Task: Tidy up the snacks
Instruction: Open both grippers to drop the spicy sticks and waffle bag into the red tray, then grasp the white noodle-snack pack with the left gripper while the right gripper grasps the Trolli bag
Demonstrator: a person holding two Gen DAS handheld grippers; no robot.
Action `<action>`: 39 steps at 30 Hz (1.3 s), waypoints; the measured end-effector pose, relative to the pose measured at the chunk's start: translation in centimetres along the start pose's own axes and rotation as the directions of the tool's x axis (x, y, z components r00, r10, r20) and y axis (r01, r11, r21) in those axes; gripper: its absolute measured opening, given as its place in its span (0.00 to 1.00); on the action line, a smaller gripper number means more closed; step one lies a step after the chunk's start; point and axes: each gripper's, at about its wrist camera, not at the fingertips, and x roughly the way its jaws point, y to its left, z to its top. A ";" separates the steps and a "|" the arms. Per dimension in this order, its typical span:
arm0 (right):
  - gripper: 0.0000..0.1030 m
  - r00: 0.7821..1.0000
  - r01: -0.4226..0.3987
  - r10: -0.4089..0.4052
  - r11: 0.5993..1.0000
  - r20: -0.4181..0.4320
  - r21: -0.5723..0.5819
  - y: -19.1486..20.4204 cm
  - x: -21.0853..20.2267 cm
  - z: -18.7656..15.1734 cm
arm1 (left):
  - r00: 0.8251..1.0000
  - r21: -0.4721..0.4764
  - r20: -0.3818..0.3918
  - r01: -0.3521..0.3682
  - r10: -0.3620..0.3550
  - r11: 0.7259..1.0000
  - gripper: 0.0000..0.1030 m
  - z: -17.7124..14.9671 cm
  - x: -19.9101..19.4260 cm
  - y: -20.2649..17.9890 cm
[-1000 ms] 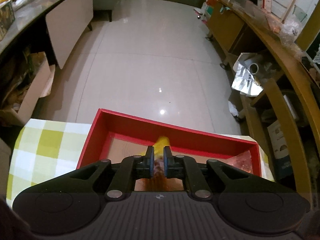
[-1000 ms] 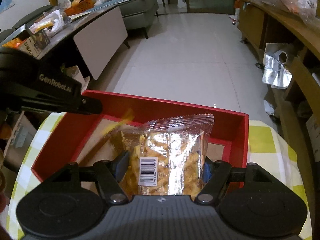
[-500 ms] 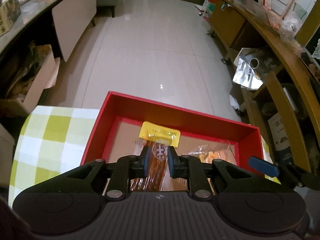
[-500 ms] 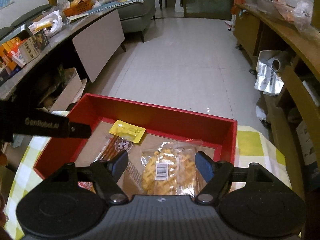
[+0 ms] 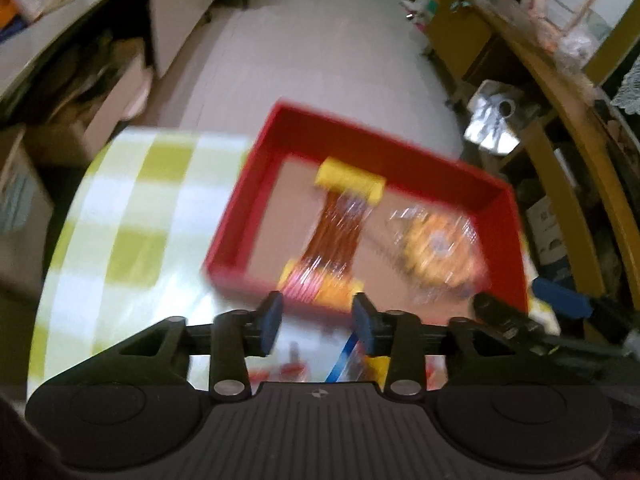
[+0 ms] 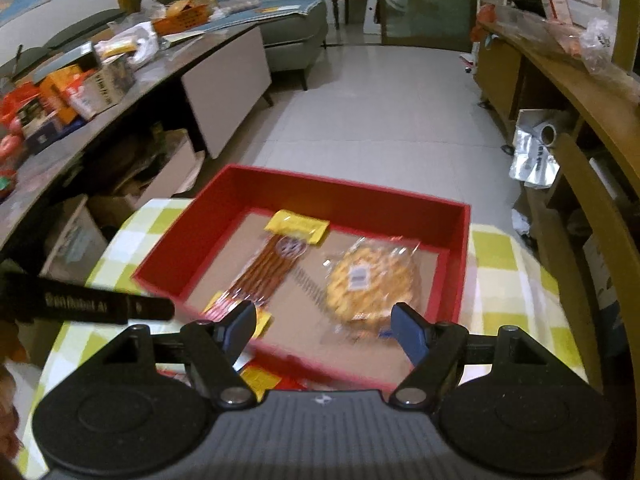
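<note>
On checked tablecloth (image 6: 500, 252), red tray (image 6: 360, 200)

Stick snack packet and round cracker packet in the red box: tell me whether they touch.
Apart. The right wrist view shows bare cardboard floor between the stick snack packet and the round cracker packet.

The shallow red cardboard box (image 6: 456, 264) has a brown bottom inside. In it lies a long clear packet of orange-brown sticks (image 6: 276, 264) with yellow ends, and a round clear packet of golden-yellow crackers (image 6: 372, 276) with a white label. The surface wears a cloth of yellow-green and white squares (image 6: 508, 248). The floor of pale grey tiles (image 6: 380, 112) shines.
</note>
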 end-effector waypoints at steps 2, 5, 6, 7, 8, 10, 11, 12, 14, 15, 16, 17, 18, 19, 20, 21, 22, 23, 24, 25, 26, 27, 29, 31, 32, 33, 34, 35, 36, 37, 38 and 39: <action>0.80 1.000 -0.010 0.009 1.000 -0.017 -0.019 1.0 -0.3 -0.9 | 1.000 -0.029 -0.029 -0.007 0.006 1.000 0.52 -1.8 0.0 1.3; 0.80 0.998 -0.028 0.026 0.999 -0.050 -0.034 2.1 -0.3 -2.3 | 0.995 -0.091 -0.096 -0.022 0.014 0.996 0.52 -4.0 0.6 3.3; 0.80 0.997 -0.035 0.032 0.999 -0.065 -0.033 2.3 -0.2 -2.8 | 0.994 -0.103 -0.110 -0.028 0.017 0.994 0.53 -4.6 0.7 3.7; 0.80 0.996 -0.043 0.040 0.999 -0.078 -0.031 2.5 -0.2 -3.2 | 0.993 -0.110 -0.118 -0.037 0.024 0.993 0.55 -5.2 0.7 4.0; 0.80 0.995 -0.051 0.048 0.998 -0.090 -0.031 2.8 -0.2 -3.5 | 0.992 -0.114 -0.119 -0.046 0.033 0.992 0.61 -5.6 0.7 4.2; 0.80 0.993 -0.057 0.054 0.998 -0.101 -0.034 3.2 -0.4 -4.1 | 0.992 -0.122 -0.118 -0.060 0.045 0.991 0.67 -6.4 0.5 4.3; 0.80 0.993 -0.059 0.055 0.998 -0.105 -0.037 3.4 -0.6 -4.3 | 0.992 -0.124 -0.120 -0.062 0.047 0.990 0.67 -6.6 0.5 4.4; 0.80 0.992 -0.059 0.055 0.998 -0.112 -0.037 3.6 -0.6 -4.5 | 0.991 -0.127 -0.121 -0.064 0.049 0.990 0.67 -6.8 0.5 4.3; 0.80 0.991 -0.053 0.049 0.998 -0.121 -0.032 3.9 -0.7 -4.9 | 0.991 -0.131 -0.123 -0.069 0.053 0.989 0.67 -7.4 0.3 4.3; 0.80 0.991 -0.052 0.047 0.998 -0.127 -0.031 4.0 -0.7 -5.1 | 0.991 -0.130 -0.123 -0.074 0.058 0.989 0.67 -7.8 0.3 4.2; 0.80 0.990 -0.048 0.043 0.998 -0.136 -0.030 4.0 -0.6 -5.3 | 0.990 -0.126 -0.123 -0.080 0.065 0.989 0.67 -8.1 0.3 4.1; 0.80 0.989 -0.042 0.037 0.999 -0.145 -0.031 4.0 -0.5 -5.6 | 0.989 -0.123 -0.126 -0.088 0.072 0.989 0.67 -8.3 0.4 4.0; 0.80 0.988 -0.032 0.027 0.999 -0.153 -0.035 4.0 -0.4 -5.8 | 0.989 -0.119 -0.128 -0.094 0.078 0.988 0.67 -8.6 0.4 3.9; 0.80 0.987 -0.023 0.016 0.999 -0.160 -0.038 4.0 -0.3 -6.0 | 0.988 -0.116 -0.131 -0.101 0.086 0.988 0.67 -8.8 0.6 3.8; 0.80 0.986 -0.017 0.010 0.999 -0.167 -0.038 4.0 -0.2 -6.2 | 0.986 -0.112 -0.134 -0.110 0.094 0.988 0.67 -9.0 0.7 3.8; 0.80 0.985 -0.013 0.006 0.999 -0.175 -0.036 3.9 -0.1 -6.4 | 0.985 -0.110 -0.136 -0.117 0.102 0.987 0.67 -9.2 0.7 3.8; 0.80 0.984 -0.010 0.004 0.999 -0.180 -0.035 3.9 0.0 -6.6 | 0.984 -0.110 -0.140 -0.124 0.108 0.986 0.67 -9.3 0.8 3.8; 0.80 0.983 -0.007 0.001 0.999 -0.182 -0.034 3.9 0.0 -6.7 | 0.983 -0.111 -0.143 -0.129 0.112 0.985 0.67 -9.4 0.9 3.8; 0.80 0.983 -0.005 -0.001 1.000 -0.185 -0.031 4.0 0.1 -6.8 | 0.982 -0.112 -0.144 -0.135 0.118 0.984 0.67 -9.5 0.9 3.9; 0.80 0.982 -0.006 0.000 1.000 -0.190 -0.031 4.0 0.1 -6.8 | 0.981 -0.111 -0.142 -0.145 0.129 0.983 0.67 -9.6 0.9 3.9; 0.80 0.981 -0.006 0.000 0.999 -0.193 -0.033 4.1 0.2 -6.9 | 0.980 -0.106 -0.140 -0.159 0.144 0.982 0.68 -9.7 1.0 3.9; 0.80 0.981 -0.005 -0.002 0.999 -0.195 -0.036 4.2 0.3 -6.9 | 0.978 -0.101 -0.139 -0.169 0.154 0.981 0.68 -9.7 1.0 3.9; 0.80 0.979 -0.003 -0.005 0.999 -0.202 -0.037 4.3 0.5 -6.9 | 0.976 -0.095 -0.138 -0.182 0.168 0.979 0.71 -9.8 1.2 3.9; 0.80 0.979 0.000 -0.007 0.999 -0.205 -0.034 4.2 0.8 -6.8 | 0.975 -0.099 -0.142 -0.187 0.172 0.977 0.72 -9.7 1.5 3.9; 0.80 0.979 0.001 -0.007 1.000 -0.205 -0.030 4.1 0.8 -6.7 | 0.974 -0.098 -0.143 -0.191 0.177 0.977 0.74 -9.7 1.7 3.9; 0.80 0.979 0.001 -0.006 1.000 -0.203 -0.025 4.0 0.9 -6.6 | 0.973 -0.097 -0.144 -0.198 0.183 0.975 0.74 -9.7 1.9 3.8; 0.80 0.980 0.002 -0.006 1.000 -0.201 -0.020 3.8 0.9 -6.5 | 0.971 -0.095 -0.144 -0.206 0.192 0.974 0.76 -9.6 2.2 3.8; 0.80 0.980 0.002 -0.005 1.000 -0.199 -0.016 3.7 0.9 -6.3 | 0.969 -0.096 -0.147 -0.212 0.197 0.972 0.77 -9.6 2.4 3.8; 0.80 0.981 0.004 -0.006 1.000 -0.196 -0.011 3.6 0.9 -6.2 | 0.968 -0.102 -0.153 -0.215 0.199 0.971 0.78 -9.5 2.7 3.9; 0.80 0.981 0.005 -0.006 1.000 -0.193 -0.004 3.4 0.9 -6.0 | 0.967 -0.108 -0.162 -0.215 0.196 0.971 0.79 -9.5 3.0 4.1; 0.81 0.981 0.006 -0.005 1.000 -0.192 0.005 3.1 1.0 -5.8 | 0.965 -0.113 -0.171 -0.219 0.198 0.969 0.81 -9.5 3.3 4.2; 0.81 0.982 0.007 -0.004 1.000 -0.190 0.016 2.8 1.0 -5.6 | 0.965 -0.121 -0.172 -0.219 0.197 0.968 0.82 -9.5 3.5 4.3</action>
